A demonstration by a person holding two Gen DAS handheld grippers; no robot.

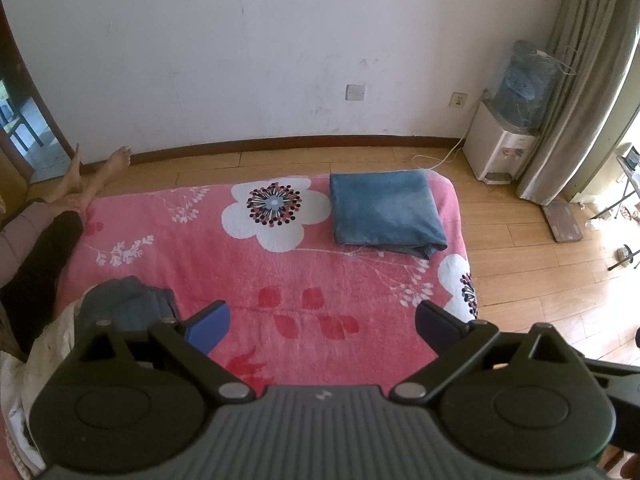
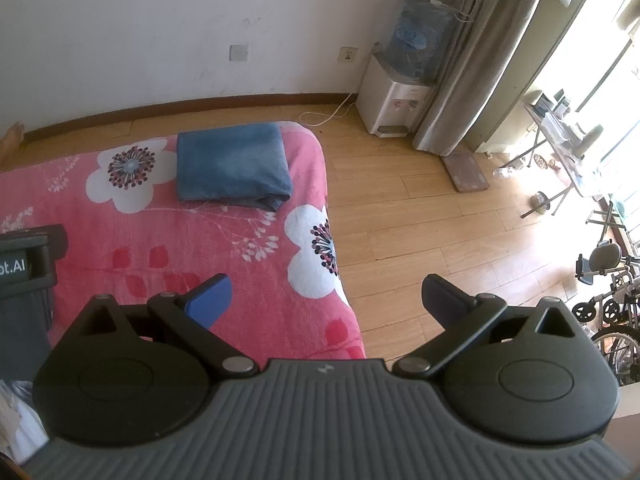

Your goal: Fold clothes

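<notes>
1. Left wrist view, writing: no legible text. A small pale logo sits on the grey ribbed body of the left gripper (image 1: 322, 320); its shape cannot be read.
2. Left wrist view, pose: the gripper is held above the near part of the blanket (image 1: 208, 256), tilted down and forward. Its jaws stand wide apart with nothing between them; only pink fabric shows in the gap.
3. Left wrist view, task item: the folded jeans (image 1: 386, 212) lie flat on the blanket, ahead of the gripper and slightly to the right, well apart from the fingers and near the blanket's far right corner.
4. Left wrist view, other items: a grey garment (image 1: 124, 300) lies crumpled just beside the left finger. A person's feet (image 1: 96, 176) rest on the floor (image 1: 520, 248) far ahead to the left. A water dispenser (image 1: 502, 148) stands at the wall, far ahead to the right, next to the curtain (image 1: 576, 92).
5. Right wrist view, writing: the left gripper (image 2: 30, 264) shows at the left edge of the frame, carrying partial white lettering that reads "ot.AI".
6. Right wrist view, pose: the right gripper (image 2: 326, 300) is held over the blanket's (image 2: 120, 240) right edge, tilted down. Its jaws are fully spread and empty; one finger is over fabric, the other over floor (image 2: 420, 220).
7. Right wrist view, task item: the jeans (image 2: 232, 168) lie ahead and to the left, well apart from the fingers.
</notes>
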